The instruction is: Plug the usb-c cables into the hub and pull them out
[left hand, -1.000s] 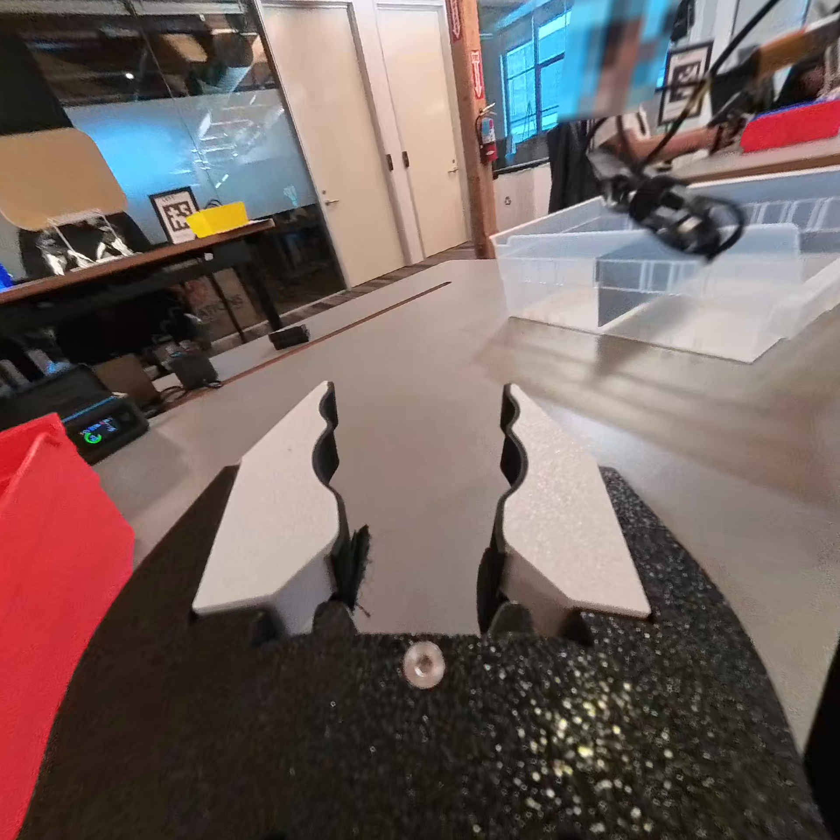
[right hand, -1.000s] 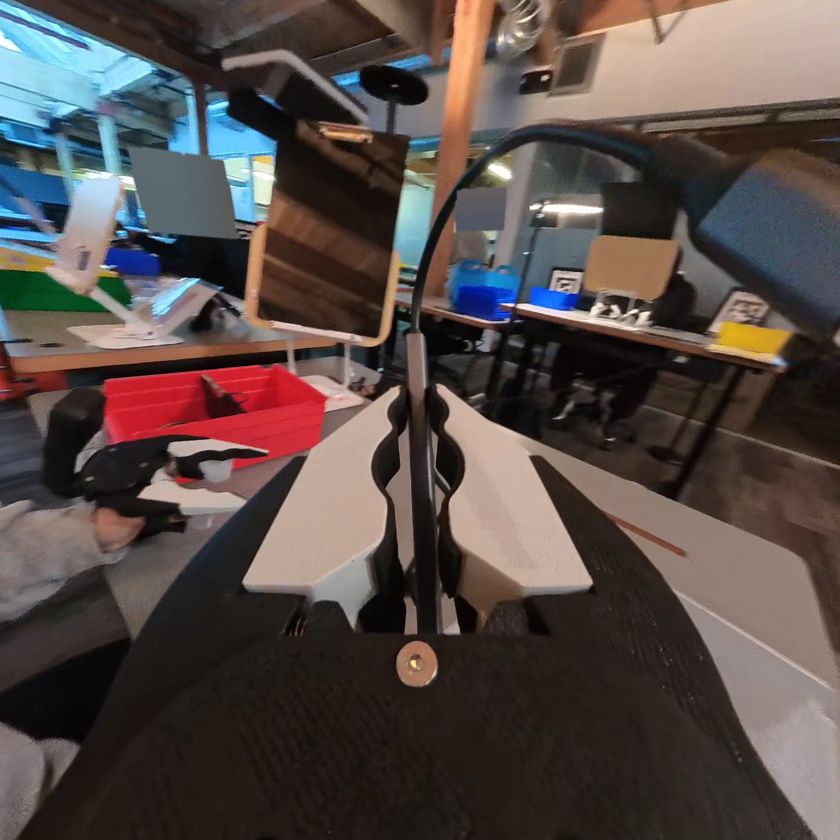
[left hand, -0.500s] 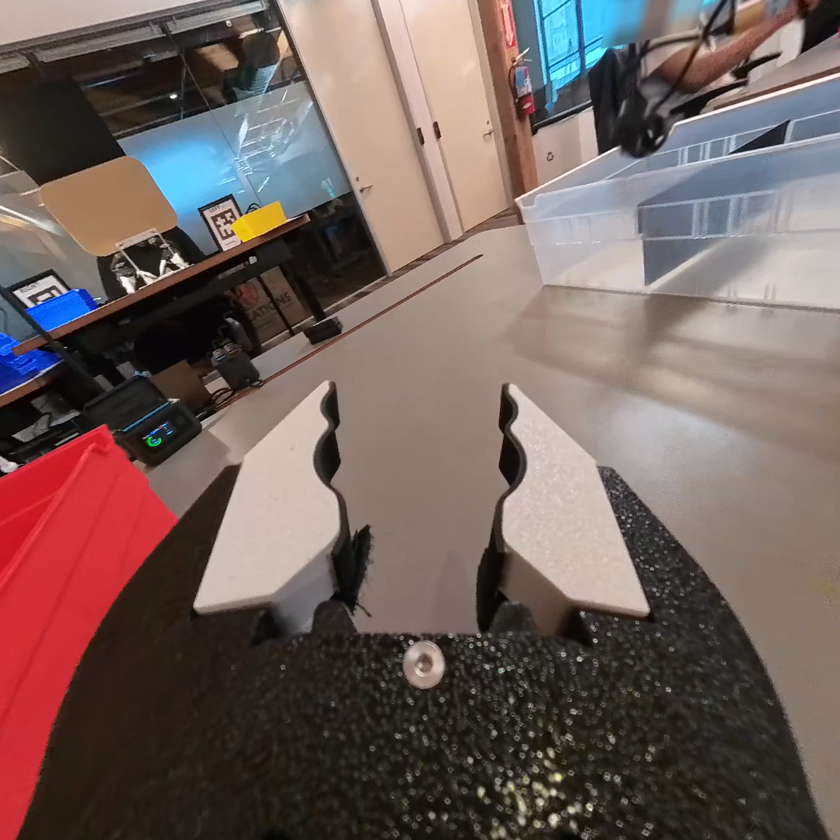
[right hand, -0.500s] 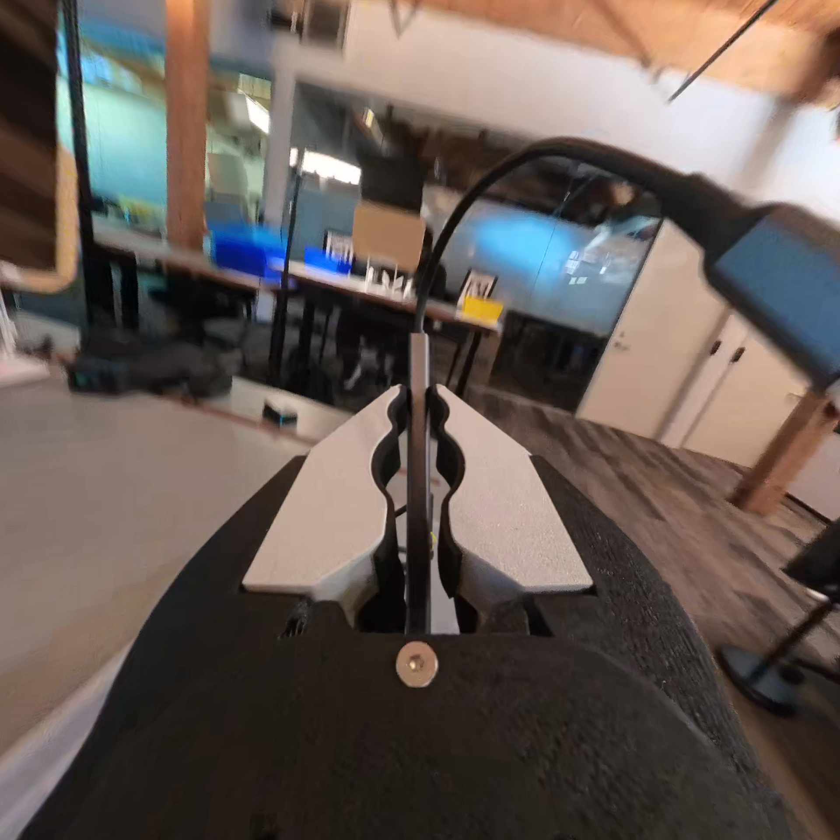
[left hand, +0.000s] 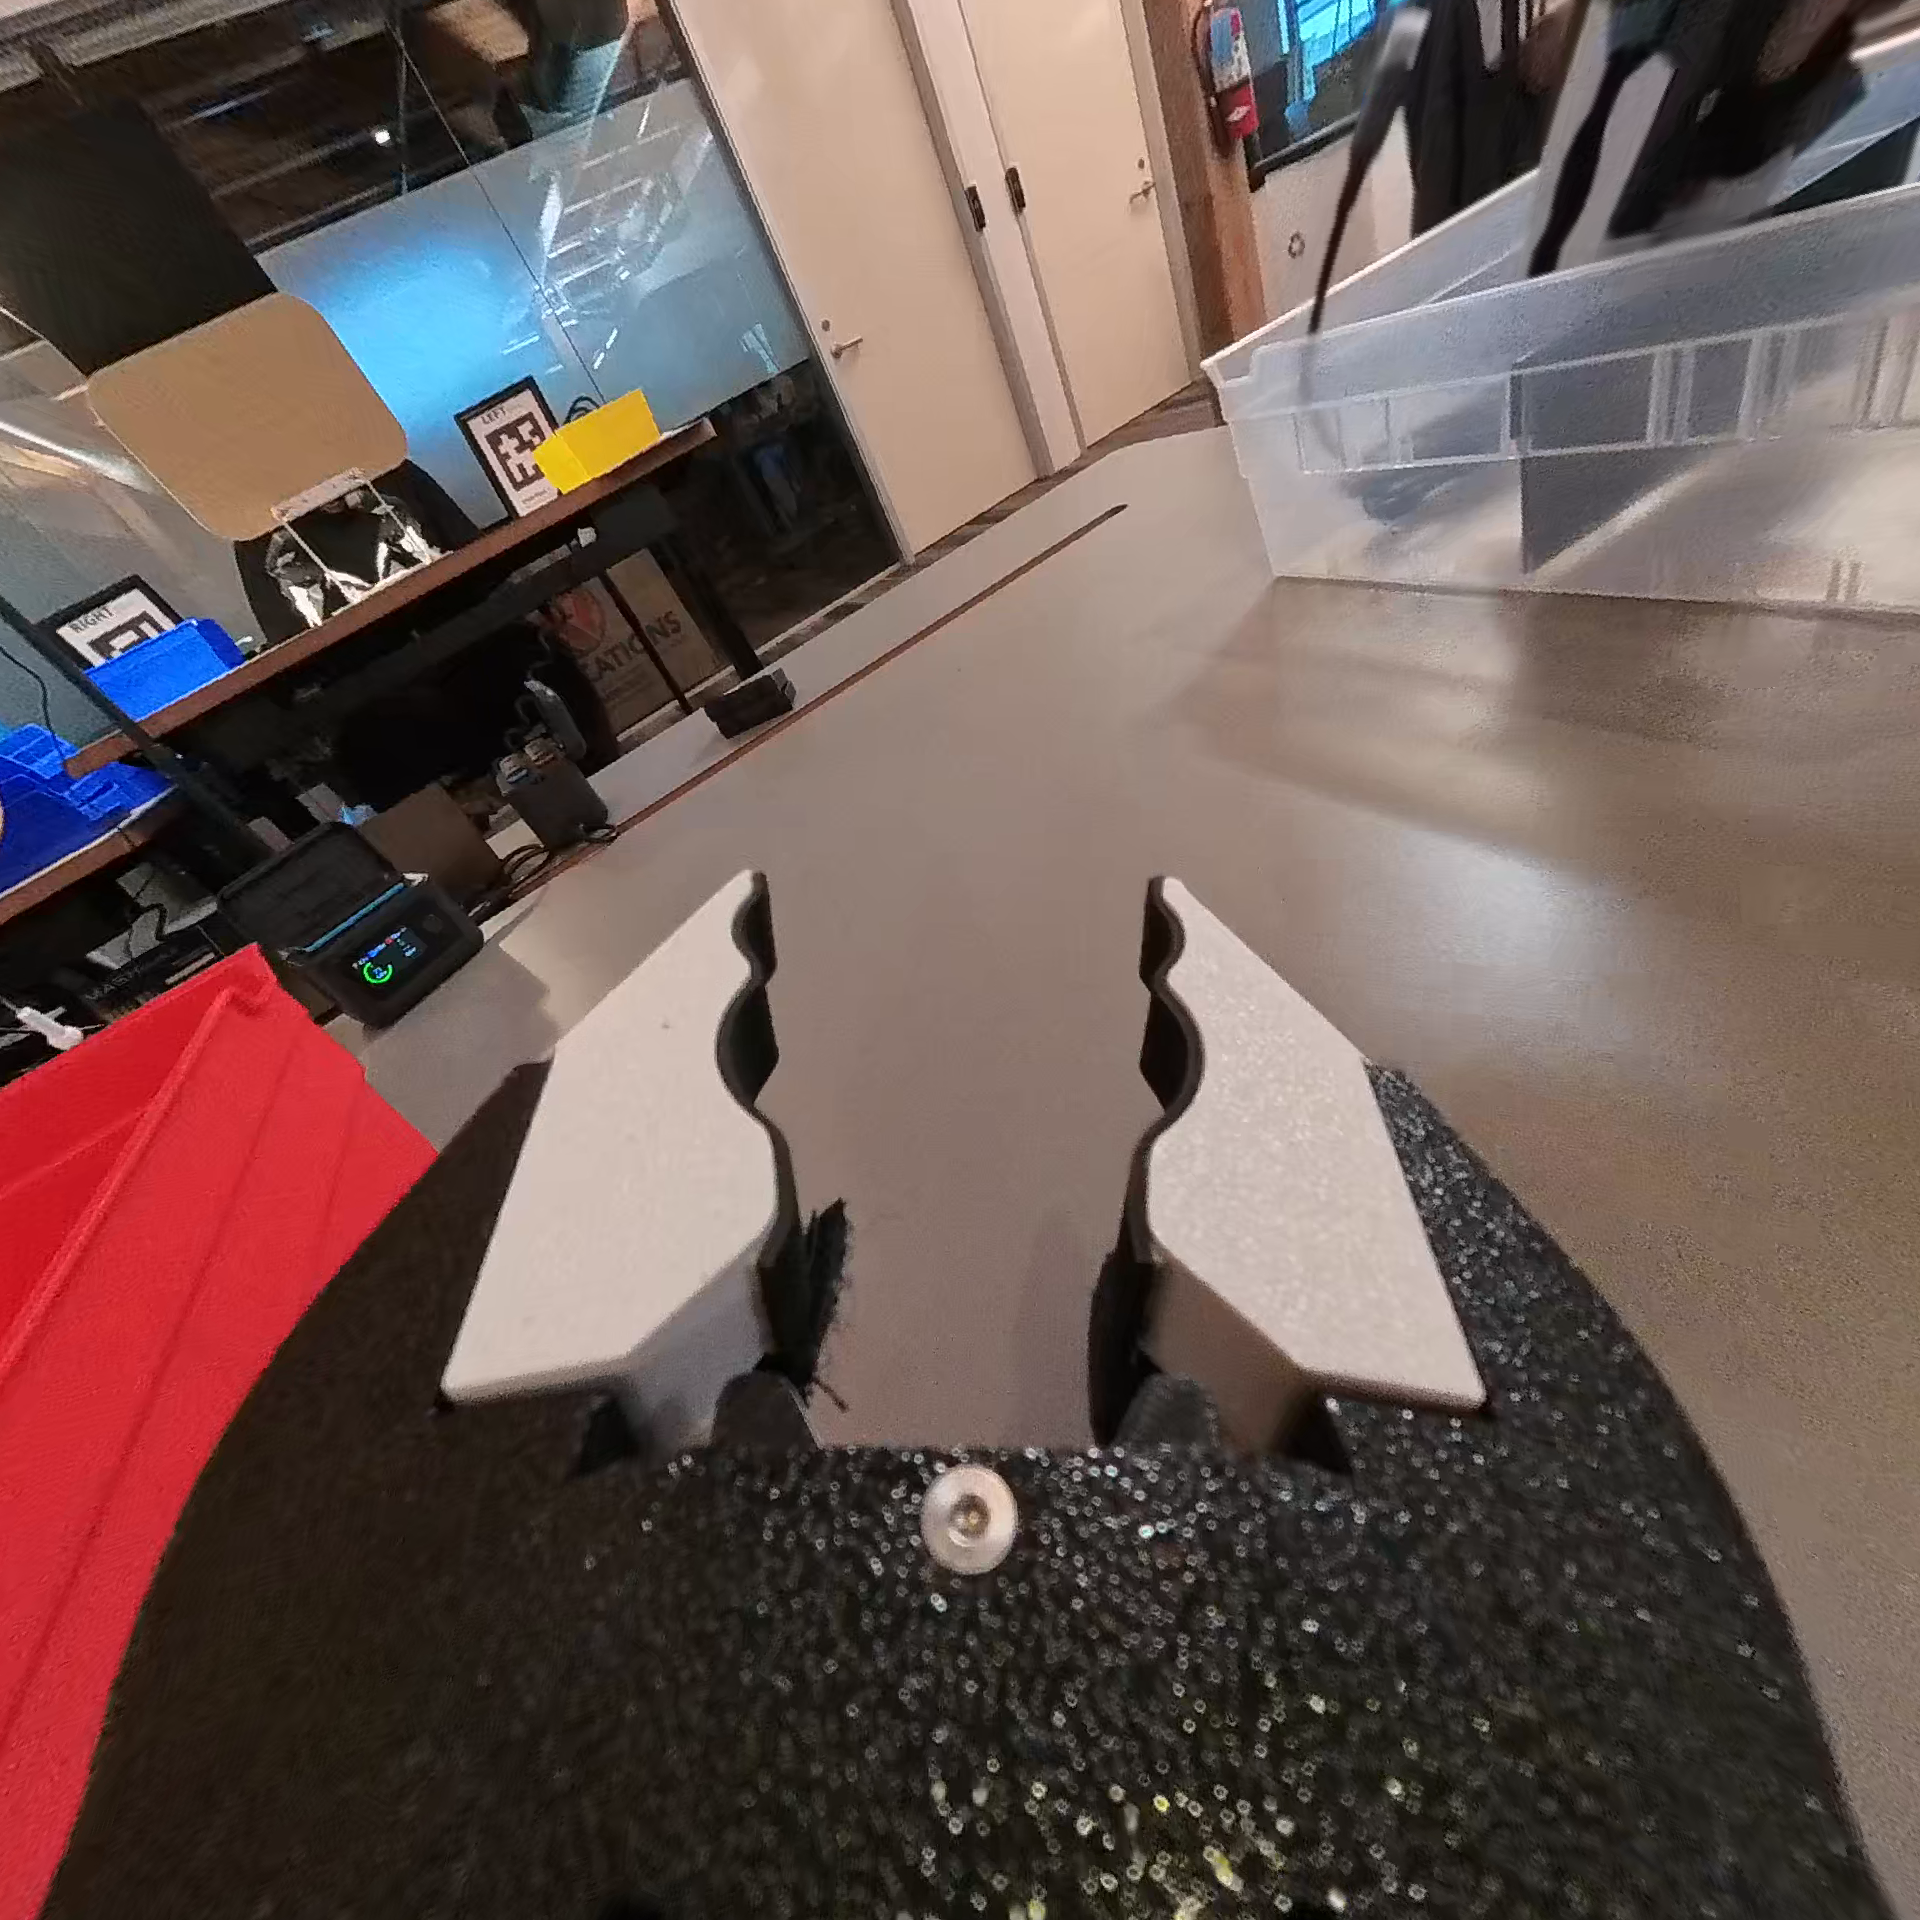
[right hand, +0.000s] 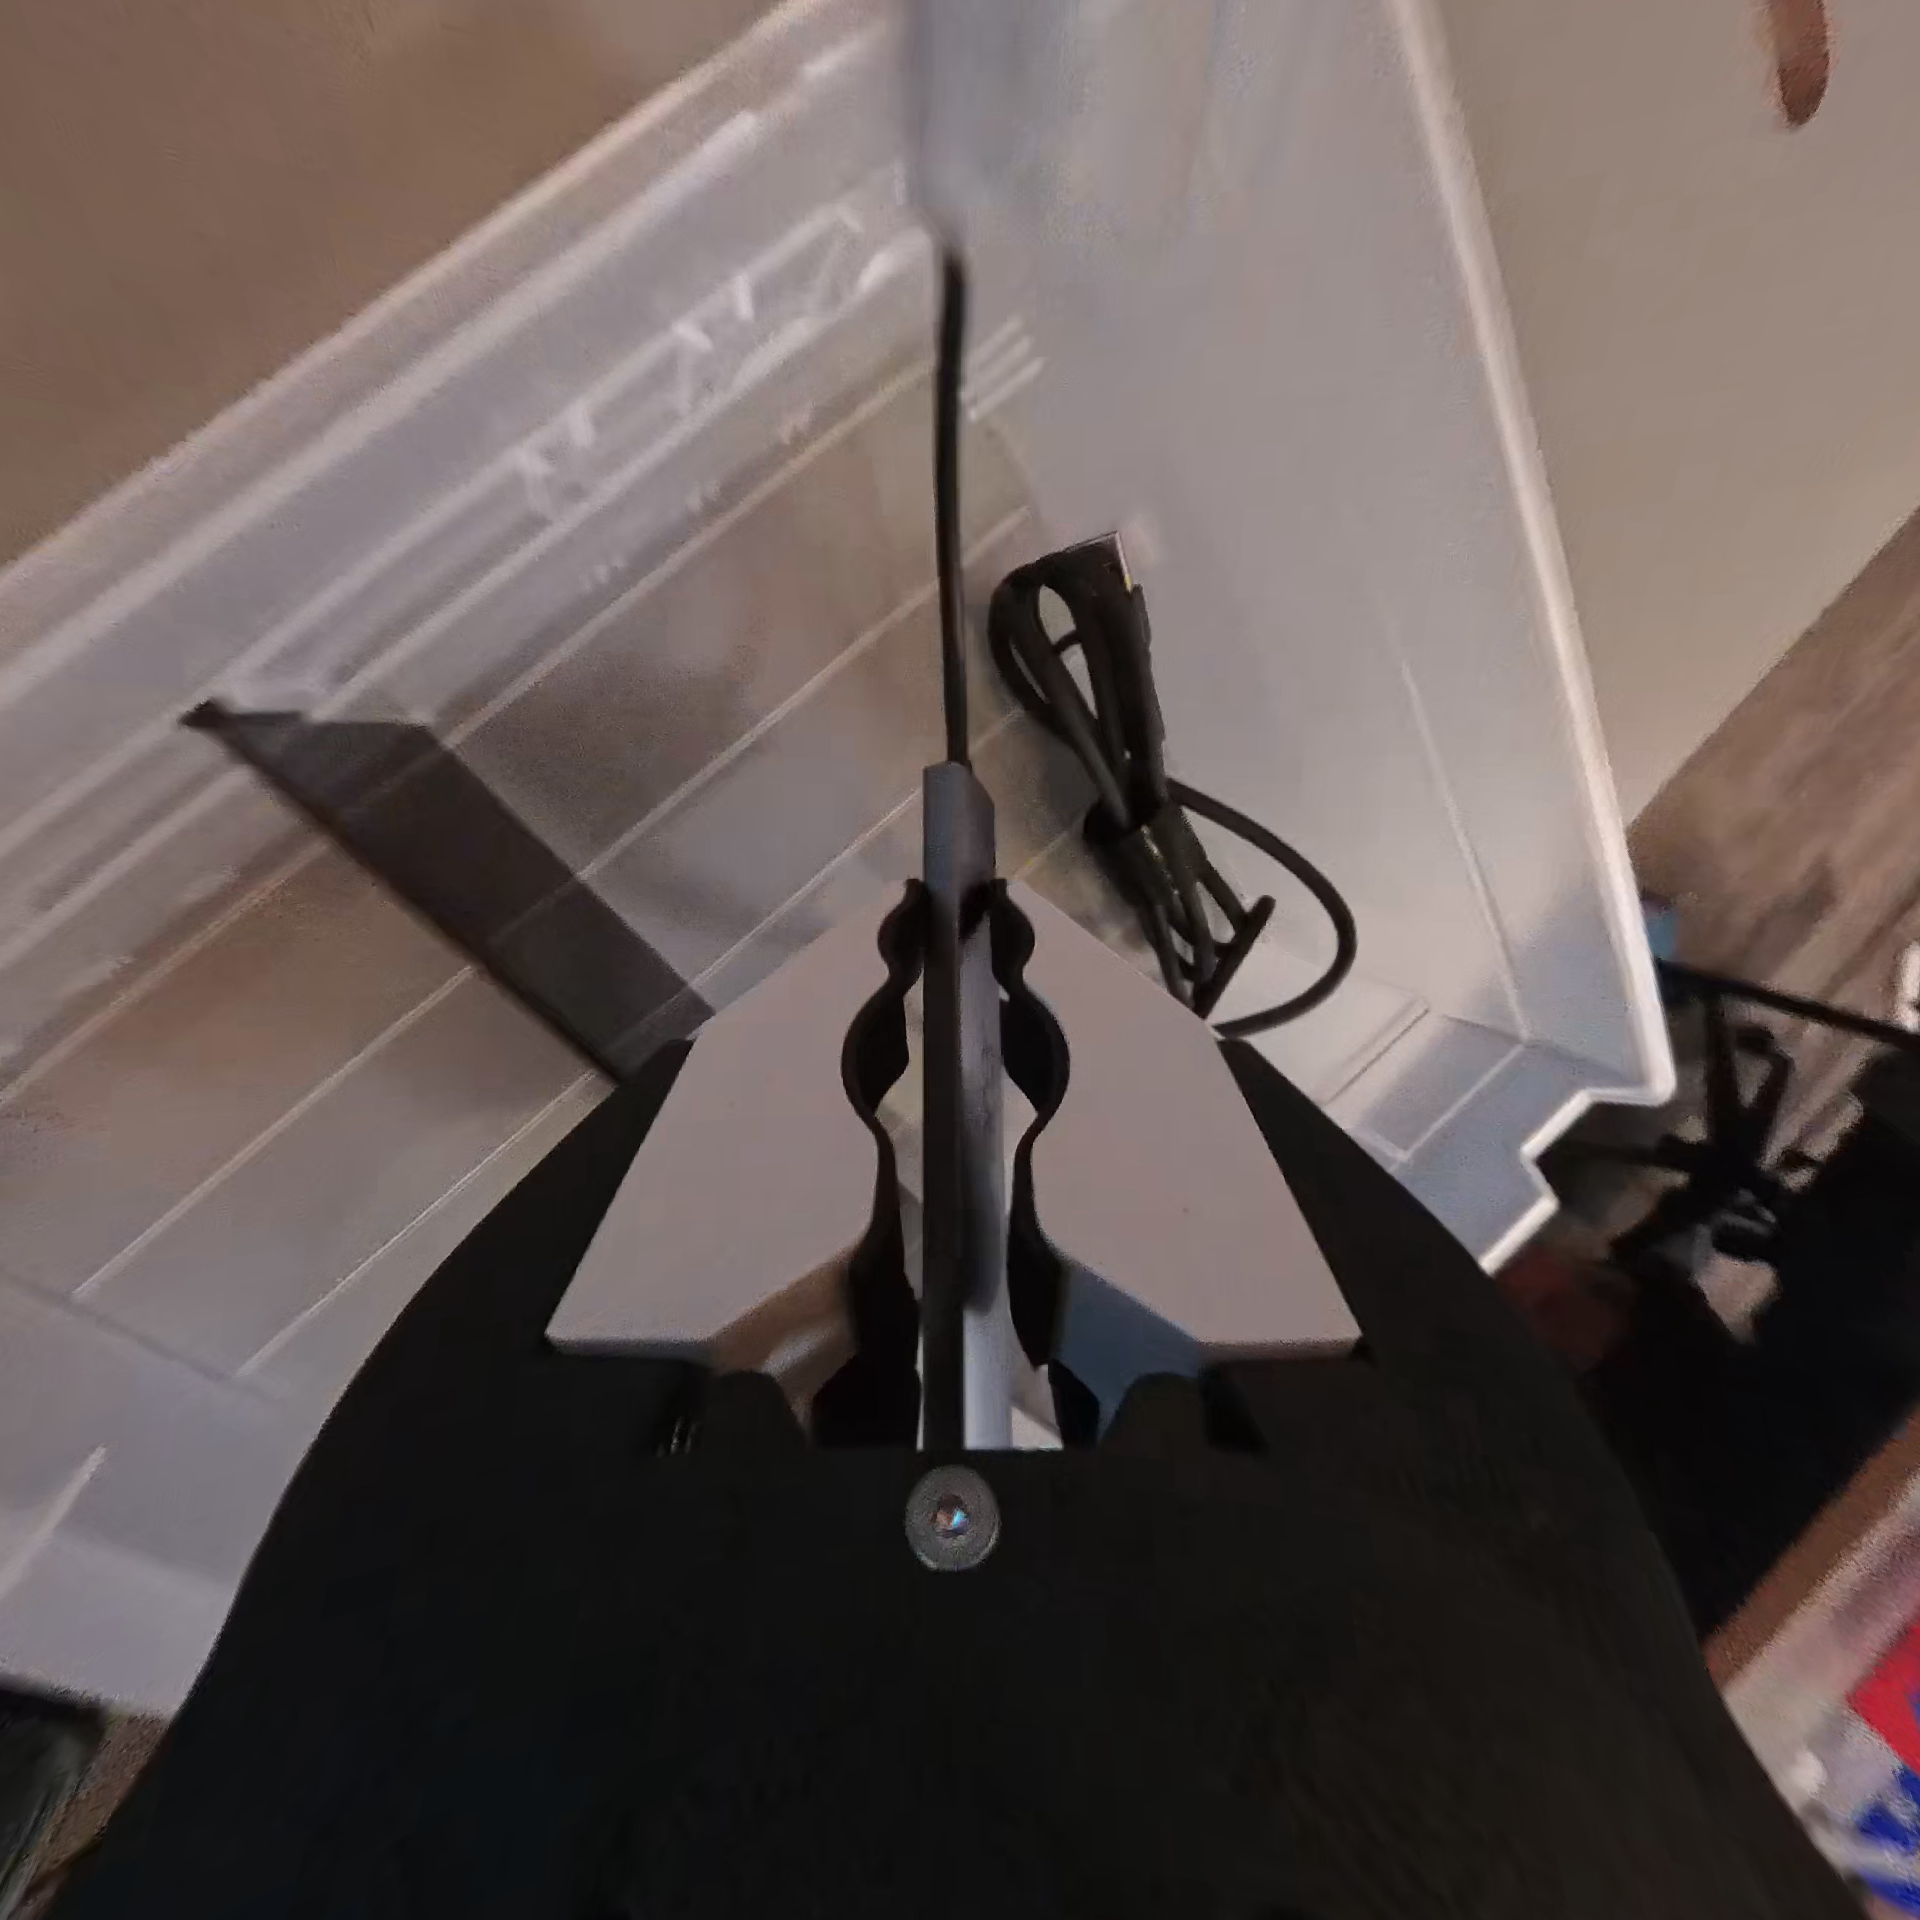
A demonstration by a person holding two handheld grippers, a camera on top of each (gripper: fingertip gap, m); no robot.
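My right gripper (right hand: 956, 896) is shut on a thin grey hub (right hand: 961, 1039), seen edge-on between the jaws. The hub's black cable (right hand: 951, 468) runs up to a blurred grey end piece (right hand: 935, 114). The gripper points down into a clear plastic bin (right hand: 1538, 665). A bundled black usb-c cable (right hand: 1122, 748) lies in the bin's right compartment, just right of the fingertips. My left gripper (left hand: 956, 894) is open and empty, low over the grey table (left hand: 1351, 935). The bin also shows at the left wrist view's upper right (left hand: 1455, 343), with a black cable (left hand: 1340, 208) hanging over it.
A black divider (right hand: 457, 842) splits the clear bin. A red bin (left hand: 156, 1299) sits close on the left of my left gripper. A small black block (left hand: 748, 707) lies near the table's far edge. Desks, a power station (left hand: 364, 945) and doors stand beyond. Some 40 cm of space lies between my two pairs of fingers.
My right gripper has swung from facing across the room to pointing down into the clear bin, still holding the hub. My left gripper stays open and has shifted slightly toward the bin.
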